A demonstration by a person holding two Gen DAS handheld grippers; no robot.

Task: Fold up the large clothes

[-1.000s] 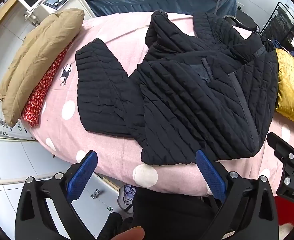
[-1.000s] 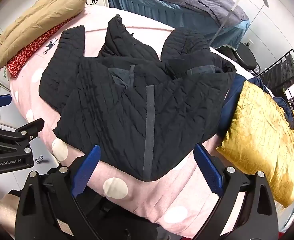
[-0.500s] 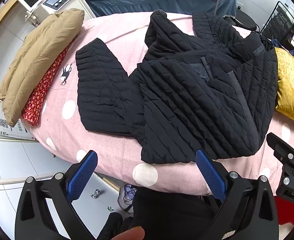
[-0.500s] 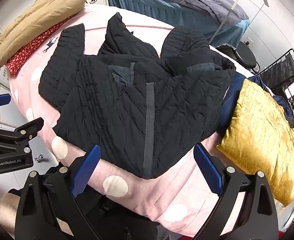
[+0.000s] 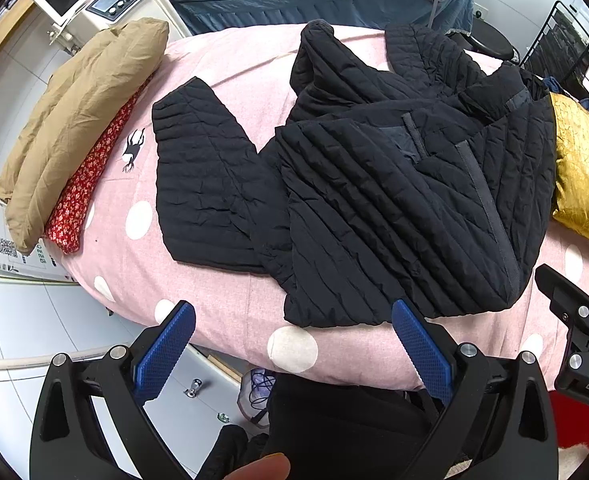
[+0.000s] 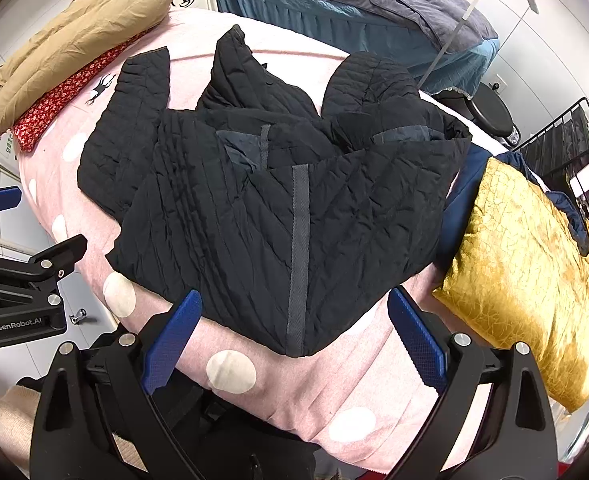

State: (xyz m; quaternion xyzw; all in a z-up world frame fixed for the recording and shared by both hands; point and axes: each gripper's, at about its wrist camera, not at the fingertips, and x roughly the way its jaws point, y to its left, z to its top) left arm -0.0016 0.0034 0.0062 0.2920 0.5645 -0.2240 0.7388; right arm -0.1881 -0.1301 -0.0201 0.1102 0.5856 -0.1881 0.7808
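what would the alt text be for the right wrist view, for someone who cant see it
A black quilted jacket lies partly folded on a pink polka-dot bed cover, with the open right tongs held just short of its near hem, gripping nothing. A gold cushion sits to the right, a tan pillow at the far left.

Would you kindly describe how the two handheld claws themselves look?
Both match: the left claw and right claw have matte black angular frames with silver bolts and blue cross-hatched finger pads. White "GenRobot.AI" lettering marks the left claw's body.
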